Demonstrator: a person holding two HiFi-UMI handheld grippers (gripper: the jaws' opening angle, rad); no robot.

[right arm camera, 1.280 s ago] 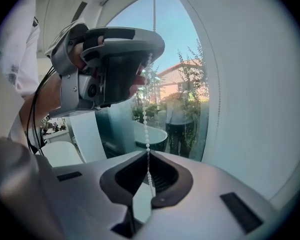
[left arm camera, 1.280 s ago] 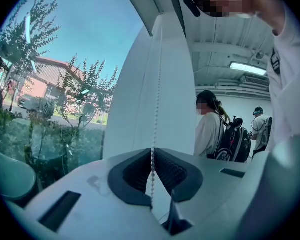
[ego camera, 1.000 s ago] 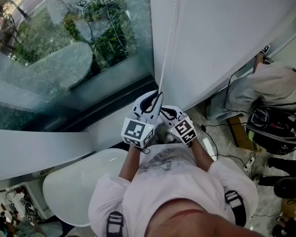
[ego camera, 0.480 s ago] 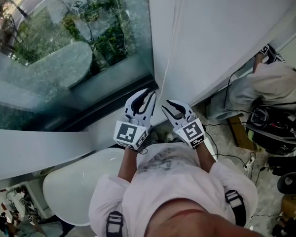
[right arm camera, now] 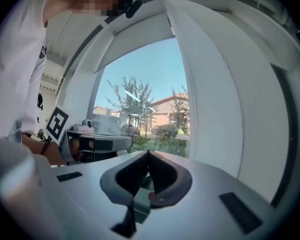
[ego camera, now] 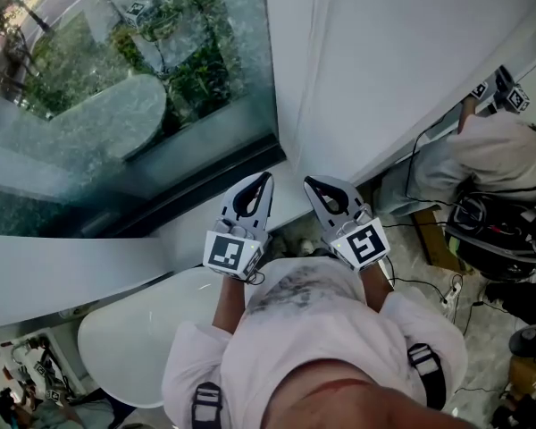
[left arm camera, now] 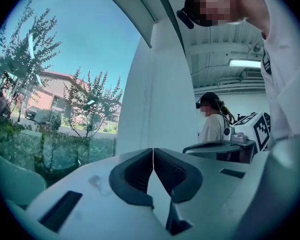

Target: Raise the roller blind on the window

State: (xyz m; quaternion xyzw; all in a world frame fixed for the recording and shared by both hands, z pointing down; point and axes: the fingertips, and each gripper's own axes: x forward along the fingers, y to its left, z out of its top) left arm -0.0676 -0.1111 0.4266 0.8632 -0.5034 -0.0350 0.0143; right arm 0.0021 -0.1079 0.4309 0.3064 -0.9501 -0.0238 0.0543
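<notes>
Head view, my left gripper [ego camera: 263,180] and right gripper [ego camera: 311,183] side by side below the window [ego camera: 116,88], blind's cord [ego camera: 314,52] hanging against the white pillar [ego camera: 411,52] beyond them, left gripper view, my jaws pressed together on nothing, right gripper view, jaws likewise closed and empty, roller blind [right arm camera: 135,36] across the window's top.

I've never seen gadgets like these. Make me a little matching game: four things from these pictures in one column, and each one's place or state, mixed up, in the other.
Things:
1. left gripper
2. right gripper
3. window glass
4. second person

Descriptions:
A. at the right edge of the head view
B. jaws shut, empty, on the side toward the glass
C. upper left of the head view, greenery behind it
D. jaws shut, empty, on the side toward the second person

Pairs: 1-B, 2-D, 3-C, 4-A.
</notes>
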